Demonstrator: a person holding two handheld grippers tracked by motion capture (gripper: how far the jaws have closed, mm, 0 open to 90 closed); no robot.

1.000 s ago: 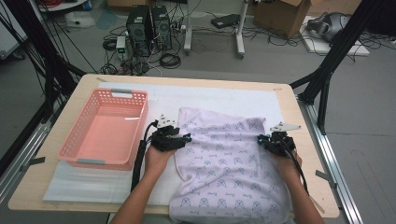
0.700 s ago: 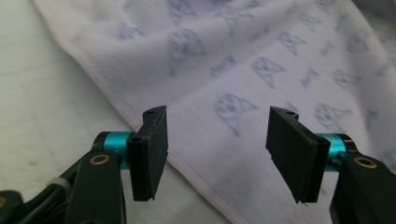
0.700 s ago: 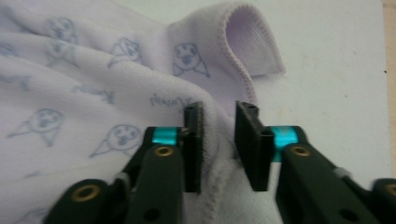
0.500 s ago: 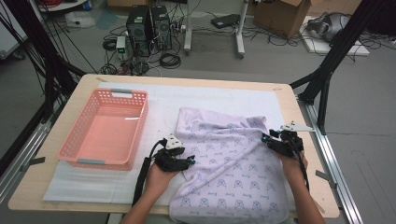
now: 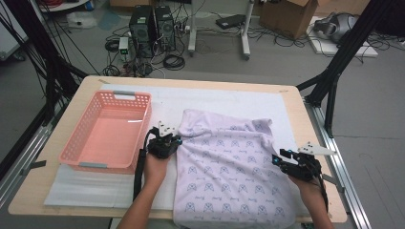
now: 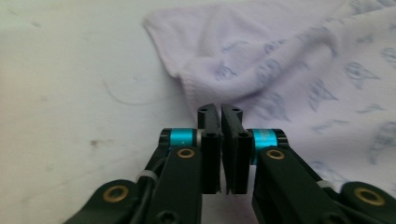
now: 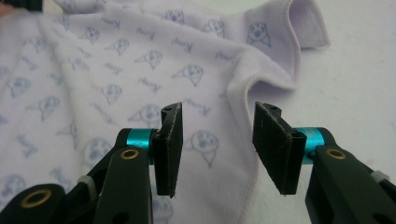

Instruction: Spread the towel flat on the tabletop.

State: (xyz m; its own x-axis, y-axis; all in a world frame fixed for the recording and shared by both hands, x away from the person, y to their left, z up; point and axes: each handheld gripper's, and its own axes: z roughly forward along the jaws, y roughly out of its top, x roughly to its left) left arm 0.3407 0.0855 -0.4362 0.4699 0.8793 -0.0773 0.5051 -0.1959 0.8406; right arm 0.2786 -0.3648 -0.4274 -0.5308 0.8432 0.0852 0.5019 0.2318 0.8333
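Cloth: a lilac printed towel [image 5: 224, 171] lies spread on the white mat [image 5: 224, 102] over the table [image 5: 86, 83]; its near edge hangs off the table's front; its long axis runs from the person toward the far side; the far right corner is humped and folded over
Left claw: the left claw [image 6: 220, 112] sits at the towel's left edge, about halfway along it; its jaws have just been closing and now stand almost together, a thin slit between them; the hem lies just ahead and to the right of the tips; no fabric shows between the pads
Right claw: the right claw [image 7: 217, 123] hovers over the towel's right hem; its jaws have just been opening and stand apart; the hem runs beneath the gap, untouched
Key relation: each claw faces its own side edge; the left looks nearer to a pinch
Hands: both forearms come in from the near side; the left hand [image 5: 155, 167] is low at the mat; the right hand [image 5: 305, 183] is a little raised
Basket: a pink basket [image 5: 76, 148] stands left of the towel, apart from it
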